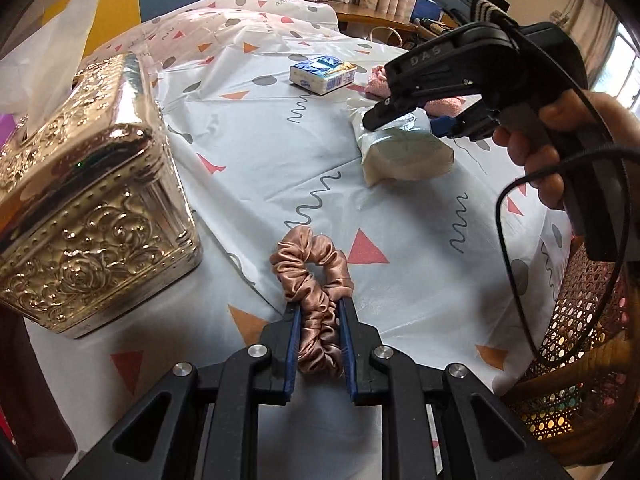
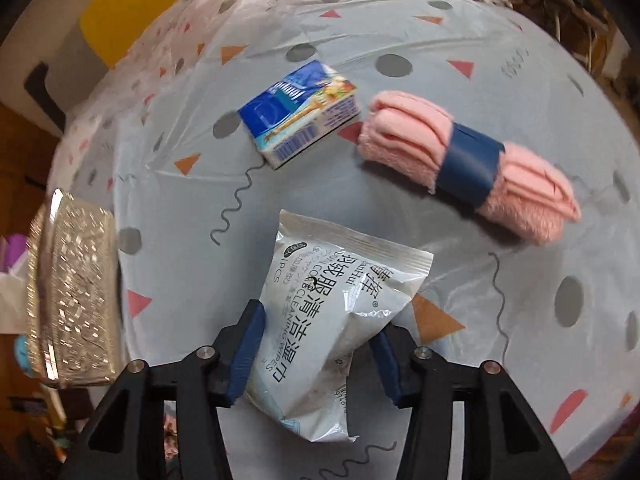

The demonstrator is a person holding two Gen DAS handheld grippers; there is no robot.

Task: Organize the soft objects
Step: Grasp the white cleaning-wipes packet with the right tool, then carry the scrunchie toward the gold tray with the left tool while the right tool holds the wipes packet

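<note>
1. Now the left gripper is clamped nearly shut on a satin scrunchie; the squeezed part lies between the pads, and its loop sticks out past the fingertips, resting on or just above the patterned tablecloth.
2. Its long axis runs straight along the fingers, so the loop leads any forward move.
3. The right gripper is partly closed around a wet-wipes pack. Both blue pads sit at the pack's sides and the foil is buckled there, so I judge it gripped.
4. That pack lies tilted, its long axis running from between the fingers up and away to the right.
5. Ahead of the right fingertips lie a small tissue packet and a pink towel roll with a blue band, both apart from the pack.
6. A gold tissue box stands left of the left fingers, near them.
7. The scrunchie is glossy and wrinkled; the pack is silver-white and crinkled.
</note>
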